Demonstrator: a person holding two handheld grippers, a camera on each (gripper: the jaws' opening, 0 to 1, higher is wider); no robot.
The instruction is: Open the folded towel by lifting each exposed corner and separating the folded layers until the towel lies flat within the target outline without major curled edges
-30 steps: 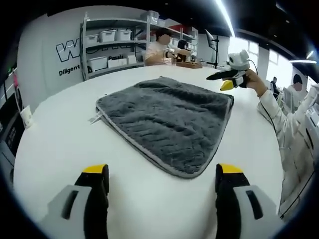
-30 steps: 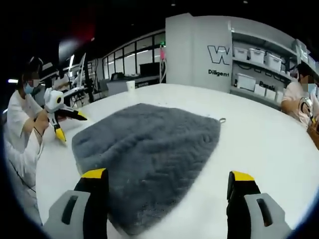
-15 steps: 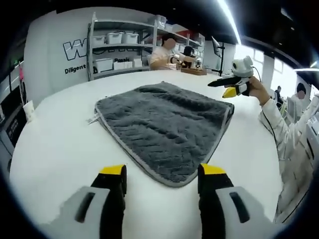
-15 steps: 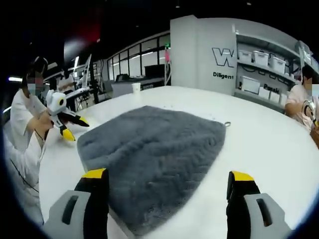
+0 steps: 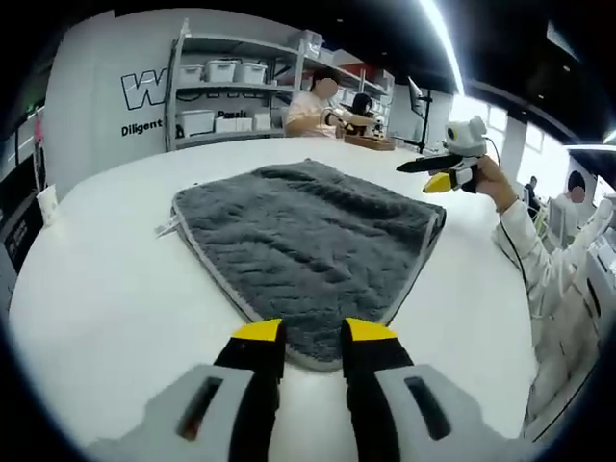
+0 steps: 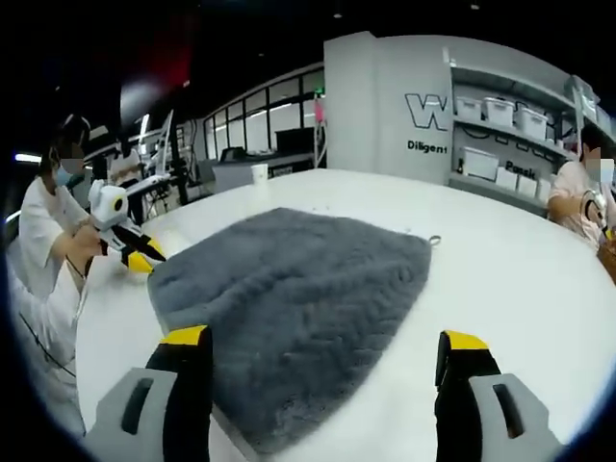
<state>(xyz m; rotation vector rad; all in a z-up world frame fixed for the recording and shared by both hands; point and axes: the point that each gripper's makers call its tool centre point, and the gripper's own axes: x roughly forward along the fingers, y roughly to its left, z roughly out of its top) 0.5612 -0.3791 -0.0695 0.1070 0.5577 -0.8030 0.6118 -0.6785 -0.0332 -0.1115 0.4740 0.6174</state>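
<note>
Since a second ago the left claw [image 5: 313, 332] has narrowed from wide apart to a slim gap, its yellow tips at 6 o'clock just over the near edge of the grey towel [image 5: 308, 241], gripping nothing visible. That folded towel lies on the white worktop [image 5: 106, 289]. Right claw [image 6: 322, 346] stands wide open and empty, the towel's near corner between its jaws at 6 o'clock.
</note>
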